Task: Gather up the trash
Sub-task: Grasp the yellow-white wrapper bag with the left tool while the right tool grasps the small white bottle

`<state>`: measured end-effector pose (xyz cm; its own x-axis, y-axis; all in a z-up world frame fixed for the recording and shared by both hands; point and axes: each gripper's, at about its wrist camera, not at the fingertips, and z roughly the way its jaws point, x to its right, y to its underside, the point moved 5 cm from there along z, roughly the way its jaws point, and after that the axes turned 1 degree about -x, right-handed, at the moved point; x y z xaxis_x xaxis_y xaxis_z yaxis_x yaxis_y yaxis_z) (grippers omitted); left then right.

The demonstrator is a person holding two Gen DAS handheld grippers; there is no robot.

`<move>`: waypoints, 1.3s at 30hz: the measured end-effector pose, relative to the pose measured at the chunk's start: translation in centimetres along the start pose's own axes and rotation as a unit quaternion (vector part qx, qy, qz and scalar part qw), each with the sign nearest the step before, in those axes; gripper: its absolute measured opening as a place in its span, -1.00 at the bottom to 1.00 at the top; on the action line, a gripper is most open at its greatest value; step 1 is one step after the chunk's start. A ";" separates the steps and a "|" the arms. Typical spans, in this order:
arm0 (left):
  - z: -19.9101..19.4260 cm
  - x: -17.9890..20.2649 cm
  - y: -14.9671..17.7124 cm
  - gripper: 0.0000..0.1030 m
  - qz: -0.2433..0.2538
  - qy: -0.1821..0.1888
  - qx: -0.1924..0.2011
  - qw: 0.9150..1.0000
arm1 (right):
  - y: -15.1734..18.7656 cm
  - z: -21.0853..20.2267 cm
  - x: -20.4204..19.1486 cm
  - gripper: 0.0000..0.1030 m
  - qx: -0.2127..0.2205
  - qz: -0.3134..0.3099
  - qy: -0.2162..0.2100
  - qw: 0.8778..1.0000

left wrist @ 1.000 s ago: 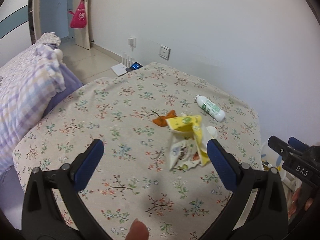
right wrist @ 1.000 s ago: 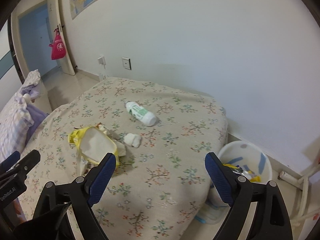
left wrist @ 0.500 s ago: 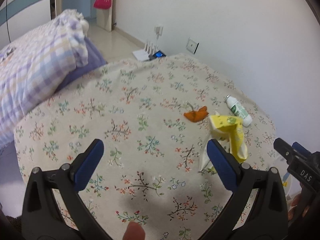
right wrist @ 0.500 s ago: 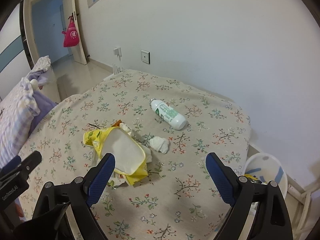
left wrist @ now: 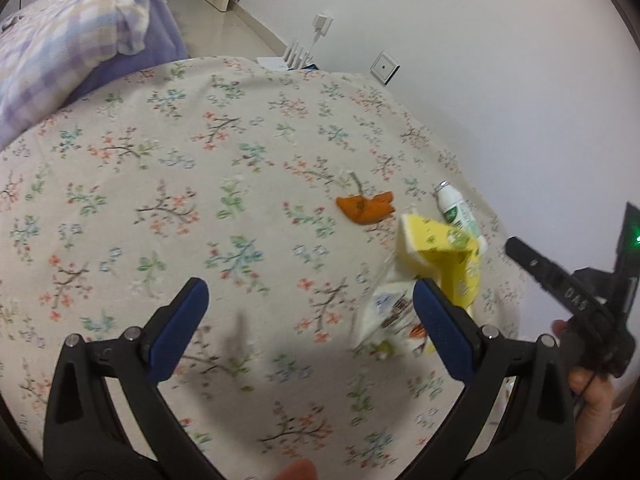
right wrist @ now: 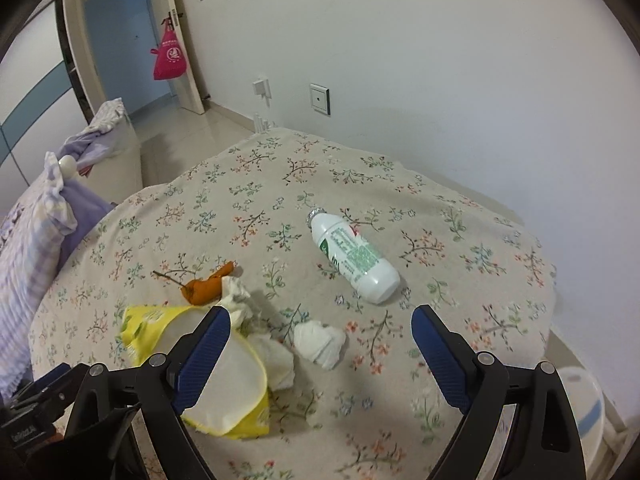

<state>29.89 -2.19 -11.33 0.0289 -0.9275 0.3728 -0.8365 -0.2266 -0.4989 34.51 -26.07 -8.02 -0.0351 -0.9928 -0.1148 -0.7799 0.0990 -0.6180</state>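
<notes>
Right wrist view first: my right tongs (right wrist: 320, 344) hang spread wide over the floral bedspread (right wrist: 460, 248), nothing between the blue pads. I take the white plastic bottle (right wrist: 354, 258) as my landmark; it lies on its side on the bed, foil cap pointing toward the wall. Just below it in this view sits a crumpled white tissue ball (right wrist: 319, 340), between my two pads but not touched by either. Left of the bottle lies an orange peel (right wrist: 206, 285) with a thin twig beside it, and touching the peel is more crumpled tissue (right wrist: 240, 300). Further left and lower from the bottle is the open yellow snack bag (right wrist: 228, 384), partly behind my left pad. Well to the right of the bottle, off the bed's edge, a white bin (right wrist: 588, 412) shows at the frame's margin.

From the left wrist, my left tongs (left wrist: 308, 324) are also spread, with nothing between the pads, above bare bedspread. The bottle (left wrist: 460, 210) lies beyond the yellow bag (left wrist: 444, 256), the peel (left wrist: 366, 210) to its left. A purple checked quilt (left wrist: 60, 48) is bunched far from the bottle, at the upper left.
</notes>
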 end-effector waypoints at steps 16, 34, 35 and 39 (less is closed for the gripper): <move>1.6 5.8 -1.4 0.53 -0.023 0.080 -0.001 0.997 | -1.9 8.5 3.8 0.52 -0.032 -0.050 -0.015 0.998; 3.7 6.4 0.0 -0.65 0.029 0.043 -0.006 0.999 | -0.7 10.0 3.3 -0.07 -0.051 -0.094 -0.009 0.994; 3.6 6.4 -0.1 -0.67 0.032 0.044 -0.004 0.999 | -0.7 9.9 3.3 -0.07 -0.051 -0.095 -0.007 0.994; 2.9 6.4 -0.4 -0.70 0.043 0.045 0.010 0.998 | -0.8 8.7 3.5 -0.11 -0.042 -0.098 -0.001 0.994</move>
<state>32.02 -8.91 -11.02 -0.0921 -0.9131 0.3971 -0.8233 -0.1545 -0.5462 40.49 -29.03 -14.66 0.1248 -0.9922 -0.0005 -0.8215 -0.1030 -0.5608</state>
